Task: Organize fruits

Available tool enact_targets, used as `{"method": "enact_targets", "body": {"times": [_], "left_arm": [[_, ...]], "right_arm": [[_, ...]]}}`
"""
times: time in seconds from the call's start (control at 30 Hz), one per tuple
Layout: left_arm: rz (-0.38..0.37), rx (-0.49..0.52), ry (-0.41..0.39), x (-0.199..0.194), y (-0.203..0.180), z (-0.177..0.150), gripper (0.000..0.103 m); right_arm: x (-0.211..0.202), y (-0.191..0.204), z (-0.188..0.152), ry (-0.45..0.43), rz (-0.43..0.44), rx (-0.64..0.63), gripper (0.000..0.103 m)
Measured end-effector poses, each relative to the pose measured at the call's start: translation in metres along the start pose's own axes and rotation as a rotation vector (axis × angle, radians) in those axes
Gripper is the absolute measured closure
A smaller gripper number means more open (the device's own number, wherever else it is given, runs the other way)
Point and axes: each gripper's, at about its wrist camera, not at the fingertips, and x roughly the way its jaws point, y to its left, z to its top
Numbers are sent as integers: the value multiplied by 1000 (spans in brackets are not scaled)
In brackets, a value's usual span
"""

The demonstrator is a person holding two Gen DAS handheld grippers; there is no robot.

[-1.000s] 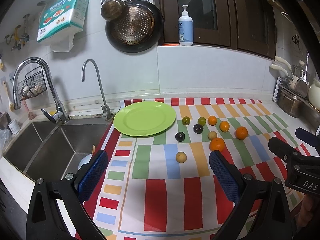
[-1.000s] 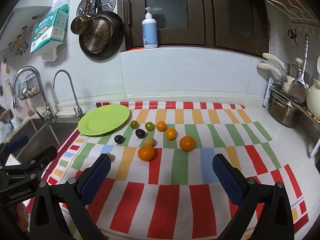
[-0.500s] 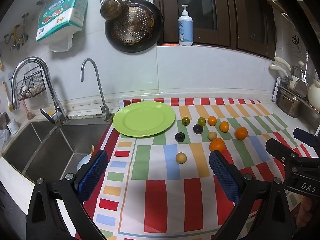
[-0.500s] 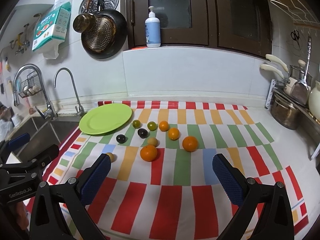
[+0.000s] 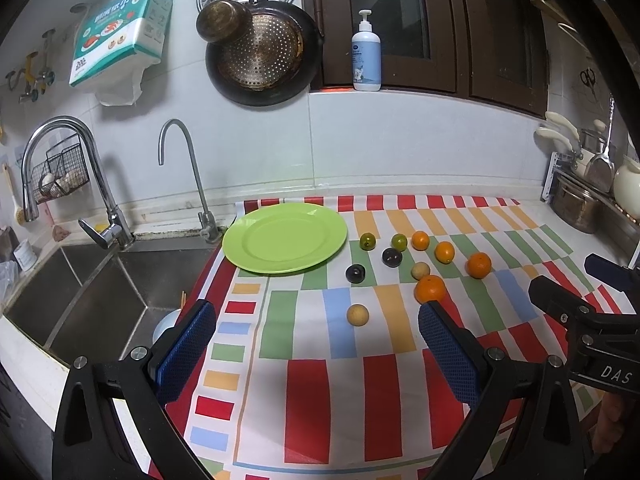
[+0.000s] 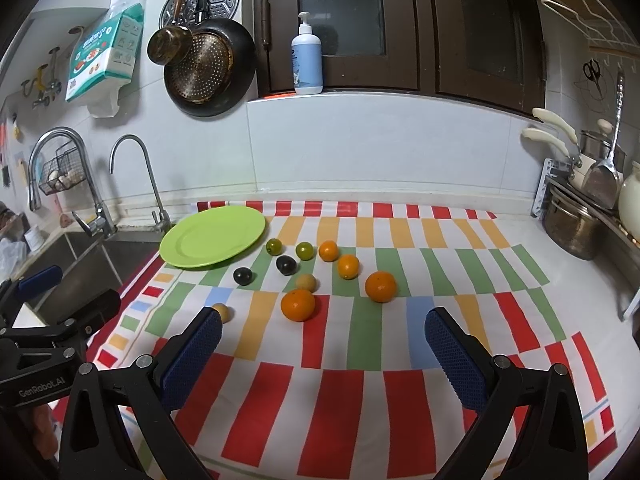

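Both tools hang above the near part of the tabletop (image 6: 520,200), which is covered by a striped cloth (image 5: 304,408). The left tool (image 5: 316,344) has its jaws spread wide with nothing between them, and so does the right tool (image 6: 324,344). Just ahead of the left tool lies a small tan fruit (image 5: 357,314), and beyond it, to the left, sits a green plate (image 5: 256,256) with nothing on it. Straight ahead of the right tool is a large orange (image 6: 298,305), with a second orange (image 6: 380,286) further ahead to its right. Behind these lie two dark plums (image 6: 243,276), two green fruits (image 6: 274,246) and two smaller oranges (image 6: 329,251), all on the cloth beside the plate. A sink (image 5: 96,288) lies left of the left tool.
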Motion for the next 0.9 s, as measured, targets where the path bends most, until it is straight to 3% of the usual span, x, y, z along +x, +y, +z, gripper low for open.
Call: {"method": "enact_targets", "body": {"times": [0.9], "left_arm": [[-16,9,19,10,-3,3,0]], "right_arm": [[5,-4,0,13,9,-3,1]]}}
